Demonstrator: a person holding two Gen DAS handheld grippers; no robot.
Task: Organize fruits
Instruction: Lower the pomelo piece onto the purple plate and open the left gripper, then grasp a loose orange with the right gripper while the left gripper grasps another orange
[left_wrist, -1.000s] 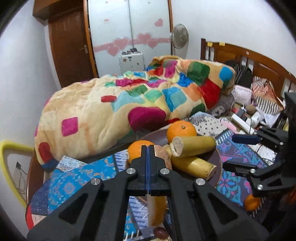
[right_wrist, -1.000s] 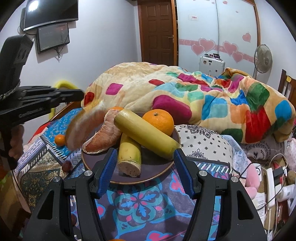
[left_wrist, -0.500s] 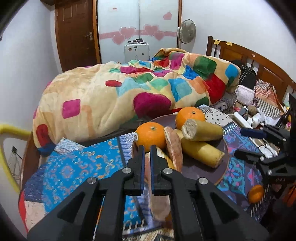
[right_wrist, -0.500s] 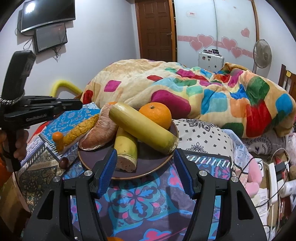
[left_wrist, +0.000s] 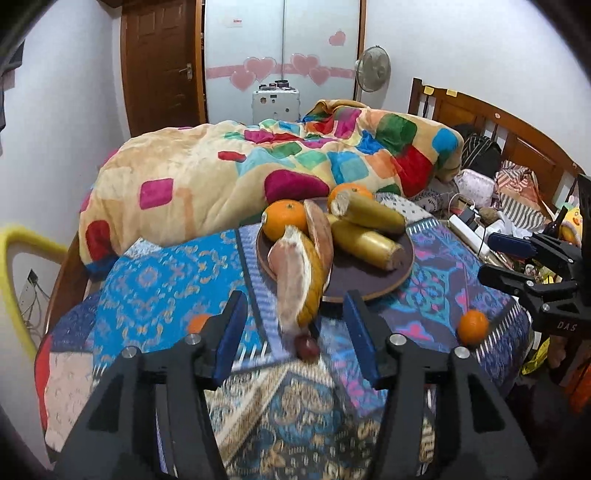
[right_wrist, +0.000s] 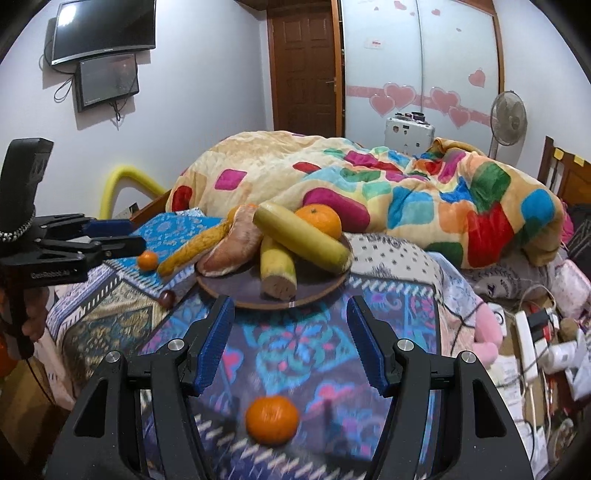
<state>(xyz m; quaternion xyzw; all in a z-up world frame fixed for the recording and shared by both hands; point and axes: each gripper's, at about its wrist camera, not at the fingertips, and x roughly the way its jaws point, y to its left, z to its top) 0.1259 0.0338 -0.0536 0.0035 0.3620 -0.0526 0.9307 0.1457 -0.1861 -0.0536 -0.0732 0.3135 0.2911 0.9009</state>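
A dark round plate (left_wrist: 369, 273) (right_wrist: 243, 291) on the patterned cloth holds two oranges (left_wrist: 282, 223), two yellow banana pieces (left_wrist: 365, 243) (right_wrist: 299, 236) and a pomelo wedge (left_wrist: 319, 232). A second pomelo wedge (left_wrist: 297, 280) (right_wrist: 192, 247) leans half off the plate's near left rim. My left gripper (left_wrist: 293, 336) is open and empty just in front of that wedge. My right gripper (right_wrist: 291, 339) is open and empty, with a loose small orange (right_wrist: 272, 419) (left_wrist: 472, 326) below it. Another small orange (right_wrist: 147, 260) (left_wrist: 197, 323) and a dark red fruit (left_wrist: 306, 347) (right_wrist: 167, 298) lie on the cloth.
A colourful quilt (left_wrist: 277, 166) is heaped behind the plate. Cables, a power strip (right_wrist: 528, 343) and clutter lie to the right. A wooden headboard (left_wrist: 498, 122) stands at the far right. A yellow chair frame (left_wrist: 22, 243) is at the left.
My left gripper opened and let go of the pomelo wedge, which now leans on the plate's rim. The left gripper pulled back. My right gripper drew back and a small orange came into view.
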